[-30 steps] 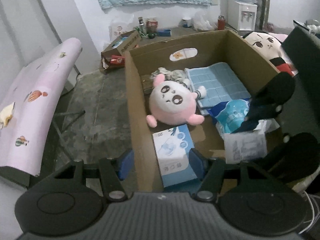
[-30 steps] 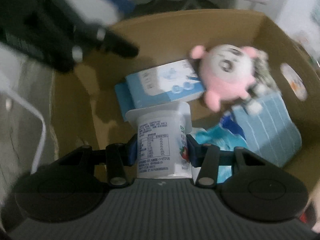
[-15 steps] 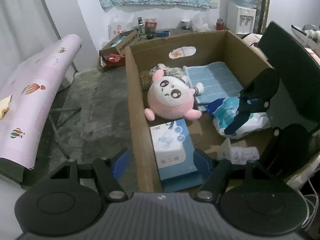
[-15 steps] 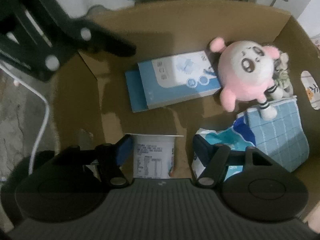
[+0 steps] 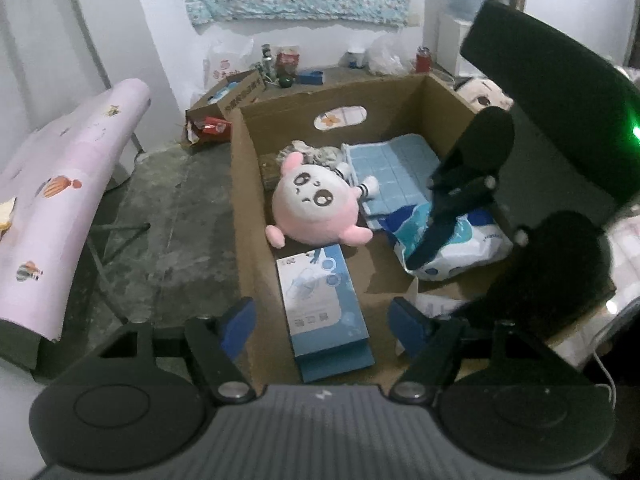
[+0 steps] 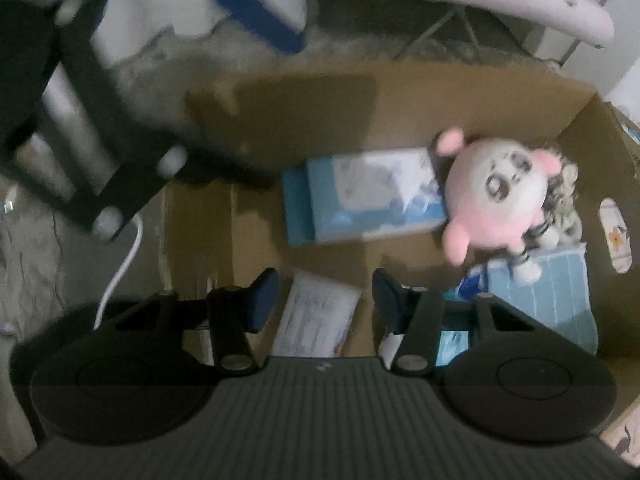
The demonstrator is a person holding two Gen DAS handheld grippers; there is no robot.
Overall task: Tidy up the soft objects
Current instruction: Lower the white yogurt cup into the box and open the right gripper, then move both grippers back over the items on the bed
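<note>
An open cardboard box (image 5: 245, 208) holds a pink round plush (image 5: 316, 208) (image 6: 492, 200), a blue tissue box (image 5: 324, 308) (image 6: 368, 196), a blue quilted cloth (image 5: 392, 164) (image 6: 552, 292) and a blue-white plastic pack (image 5: 468, 240). A white labelled pack (image 6: 316, 316) (image 5: 434, 306) lies on the box floor. My right gripper (image 6: 325, 284) hovers over it, jaws closing, pads clear of it. My left gripper (image 5: 320, 314) hangs over the box's near left wall above the tissue box, jaws opening, holding nothing.
A pink padded board (image 5: 60, 184) on a metal stand is left of the box, over bare concrete floor (image 5: 172, 216). A smaller cardboard box (image 5: 224, 100) and bottles stand by the far wall. Another plush (image 5: 484, 94) lies behind the box's right corner.
My right gripper let go of the white pack, which now lies on the box floor, and the gripper rose a little. The left jaws spread wider.
</note>
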